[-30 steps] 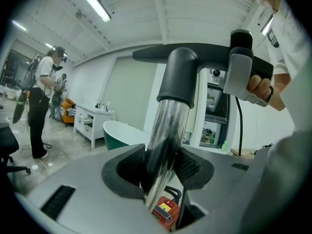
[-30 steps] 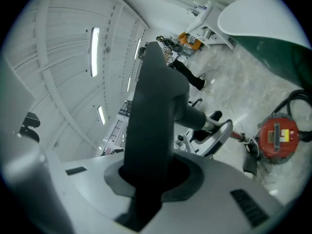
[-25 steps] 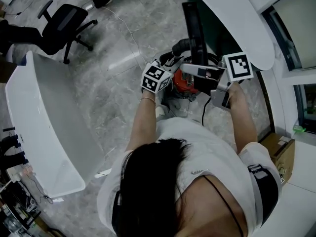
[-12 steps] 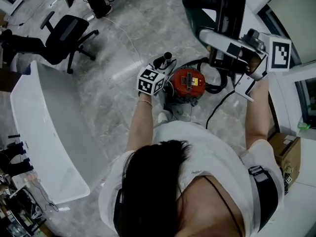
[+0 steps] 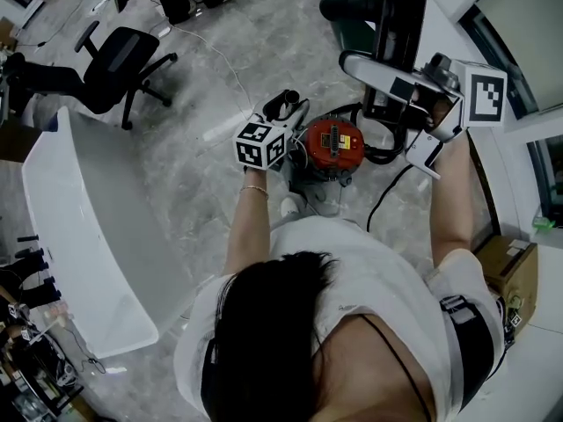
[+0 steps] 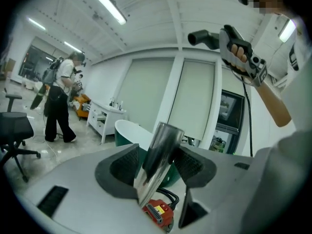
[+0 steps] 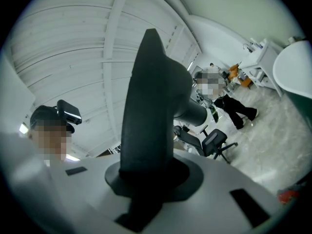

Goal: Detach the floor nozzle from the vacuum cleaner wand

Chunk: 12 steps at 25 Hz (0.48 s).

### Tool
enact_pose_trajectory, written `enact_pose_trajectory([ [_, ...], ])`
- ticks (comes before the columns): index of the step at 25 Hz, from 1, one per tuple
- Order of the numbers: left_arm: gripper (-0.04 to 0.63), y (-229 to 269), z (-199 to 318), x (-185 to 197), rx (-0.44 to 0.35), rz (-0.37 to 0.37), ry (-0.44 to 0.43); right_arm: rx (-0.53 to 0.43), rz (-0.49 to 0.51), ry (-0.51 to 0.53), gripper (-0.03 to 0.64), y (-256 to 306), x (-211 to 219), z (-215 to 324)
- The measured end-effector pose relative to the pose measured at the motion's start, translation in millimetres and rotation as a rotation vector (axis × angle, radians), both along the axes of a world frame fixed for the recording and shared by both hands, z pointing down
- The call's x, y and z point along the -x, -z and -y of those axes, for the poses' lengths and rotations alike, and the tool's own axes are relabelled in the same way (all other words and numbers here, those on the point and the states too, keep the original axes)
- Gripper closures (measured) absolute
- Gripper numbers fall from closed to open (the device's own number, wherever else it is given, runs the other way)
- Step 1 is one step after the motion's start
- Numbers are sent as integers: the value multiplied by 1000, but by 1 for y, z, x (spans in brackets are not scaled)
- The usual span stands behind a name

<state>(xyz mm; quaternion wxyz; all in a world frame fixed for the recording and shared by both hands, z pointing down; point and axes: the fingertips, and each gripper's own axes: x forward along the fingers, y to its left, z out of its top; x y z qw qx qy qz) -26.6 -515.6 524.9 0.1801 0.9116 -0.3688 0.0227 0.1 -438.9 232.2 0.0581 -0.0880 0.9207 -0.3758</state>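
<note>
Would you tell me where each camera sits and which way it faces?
Head view: on the person's head, facing steeply down at the grey floor; shows dark hair, forearms, left gripper, right gripper.
Left gripper view: on the left gripper, facing across the room; jaws have just been opening, shiny chrome wand tube between them; shows right forearm.
Right gripper view: on the right gripper, facing ceiling and room, rolled; jaws clamp the black plastic floor nozzle; shows the person's head.
Shared: head and left gripper views both show the round red vacuum canister.
</note>
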Motion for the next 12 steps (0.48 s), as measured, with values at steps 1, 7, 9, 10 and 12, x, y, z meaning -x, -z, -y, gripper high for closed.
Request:
enact_pose_trajectory([
  [1,381,8,-1,3,-13,-9,10,1,-2,1,538,-2,-1,-2],
  [7,330,49,-19,14,-94,23,55,1,10,1,538,-9,-14,-24],
  [9,322,62,-30,15,-115,39,62,-3,13,-4,538,-10,-23,-35],
  [10,321,72,-33,16,-128,36,68,-1,18,-5,538,-9,-25,-38],
  [12,321,92,-40,19,-152,19,75,-2,25,-14,538,-7,-29,-40],
])
